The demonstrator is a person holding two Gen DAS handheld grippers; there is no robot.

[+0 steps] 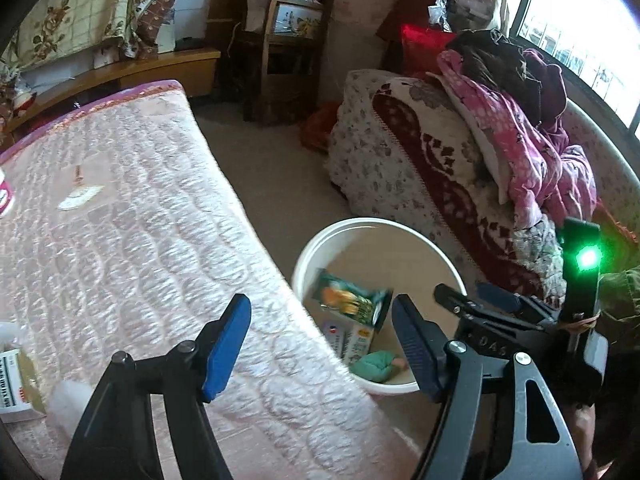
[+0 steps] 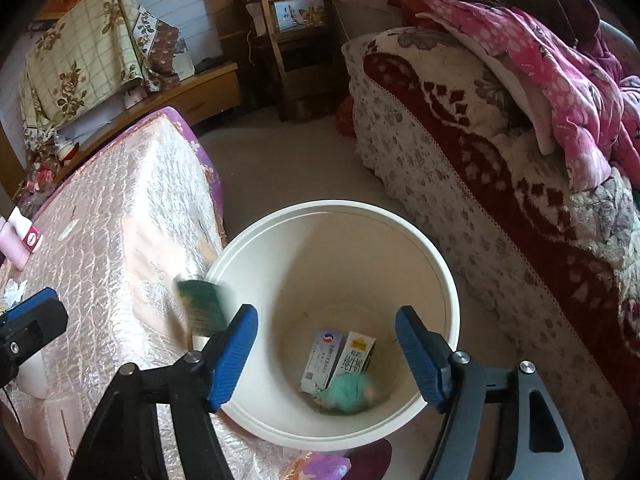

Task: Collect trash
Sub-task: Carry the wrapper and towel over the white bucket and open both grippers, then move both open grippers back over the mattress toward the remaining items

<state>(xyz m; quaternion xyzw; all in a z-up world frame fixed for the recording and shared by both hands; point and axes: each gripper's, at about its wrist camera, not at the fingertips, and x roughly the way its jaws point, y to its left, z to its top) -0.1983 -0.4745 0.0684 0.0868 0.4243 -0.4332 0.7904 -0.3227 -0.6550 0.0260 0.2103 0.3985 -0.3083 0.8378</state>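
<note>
Cluttered bedroom: a pink quilted mattress [image 2: 120, 220] beside a white bin [image 2: 440, 280] on the floor. Inside the bin lie a milk carton [image 2: 357, 356], a white box [image 2: 322, 358] and something crumpled and green [image 2: 346, 394], perhaps paper. A blurred green packet [image 2: 202, 306] hangs at the rim. Both the left tool [image 1: 320, 344] and right tool [image 2: 325, 354] gape wide, holding nothing.

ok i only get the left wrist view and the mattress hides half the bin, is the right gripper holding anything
Observer: No. The right gripper is open and empty, right above the white bin.
Operator: anything on the mattress past my left edge
Observer: Yes, a pink bottle with a white cap lies on the mattress at its far left side.
</note>
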